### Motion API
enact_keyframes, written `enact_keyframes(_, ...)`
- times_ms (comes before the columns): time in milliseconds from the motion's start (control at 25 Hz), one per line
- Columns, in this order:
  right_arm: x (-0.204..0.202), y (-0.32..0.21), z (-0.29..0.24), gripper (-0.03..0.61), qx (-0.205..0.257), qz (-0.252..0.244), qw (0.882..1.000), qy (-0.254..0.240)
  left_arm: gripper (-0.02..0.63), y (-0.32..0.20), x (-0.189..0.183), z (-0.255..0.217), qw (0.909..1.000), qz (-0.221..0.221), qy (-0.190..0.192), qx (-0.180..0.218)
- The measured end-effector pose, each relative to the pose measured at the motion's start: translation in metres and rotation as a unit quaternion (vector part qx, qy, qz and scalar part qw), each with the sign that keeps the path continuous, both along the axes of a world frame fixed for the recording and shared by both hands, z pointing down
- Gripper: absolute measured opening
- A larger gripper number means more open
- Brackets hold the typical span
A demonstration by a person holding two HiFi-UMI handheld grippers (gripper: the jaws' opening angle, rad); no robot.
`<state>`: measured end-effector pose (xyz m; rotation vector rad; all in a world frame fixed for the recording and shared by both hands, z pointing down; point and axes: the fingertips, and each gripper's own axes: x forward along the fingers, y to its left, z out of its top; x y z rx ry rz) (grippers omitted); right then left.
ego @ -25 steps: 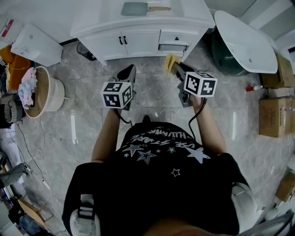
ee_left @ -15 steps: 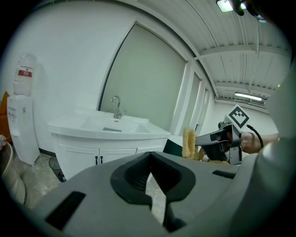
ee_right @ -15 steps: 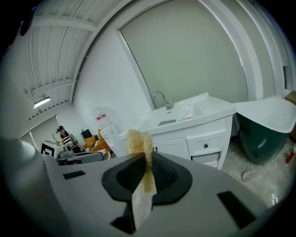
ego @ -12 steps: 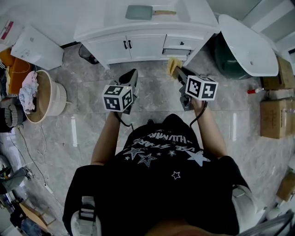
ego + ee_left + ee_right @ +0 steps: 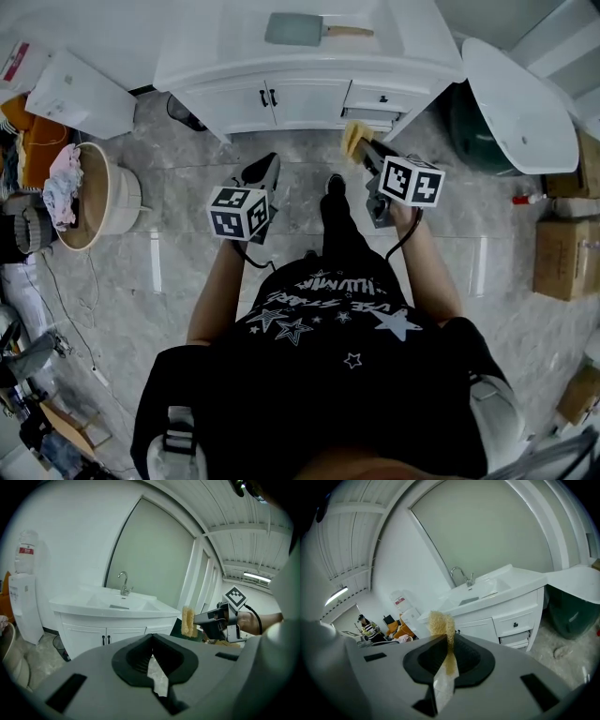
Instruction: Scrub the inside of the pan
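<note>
Yellow fibrous sponge (image 5: pixel 439 623) in right gripper (image 5: pixel 364 145), left gripper (image 5: pixel 265 165) jaws together

No legible text; shirt (image 5: pixel 323 309) lettering unreadable.

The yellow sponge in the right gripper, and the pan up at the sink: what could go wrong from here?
1. The right gripper pinches the sponge by one edge, with much of it sticking out past the jaws. Hard scrubbing could bend it or pull it free.
2. The pan lies loose at the white vanity, and the left gripper is shut on nothing, well short of the wooden handle. Unheld, the pan may slide.
</note>
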<state>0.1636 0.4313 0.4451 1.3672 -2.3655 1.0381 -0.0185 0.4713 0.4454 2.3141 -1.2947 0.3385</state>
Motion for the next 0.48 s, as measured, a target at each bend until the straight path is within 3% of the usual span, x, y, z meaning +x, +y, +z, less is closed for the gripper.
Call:
enact_keyframes(240, -0.007, -0.082, 0.011, 0.039, -0.008, -0.017, 1.0, -0.014, 0.008, -0.069, -0.018, 0.009, 0.9991, -0.04, -0.009, -0.011)
enact_keyframes(480, -0.003, -0.175, 0.01, 0.038, -0.016, -0.027, 0.999, -0.019, 0.008, -0.155, -0.014, 0.005, 0.9984, -0.054, -0.01, -0.015)
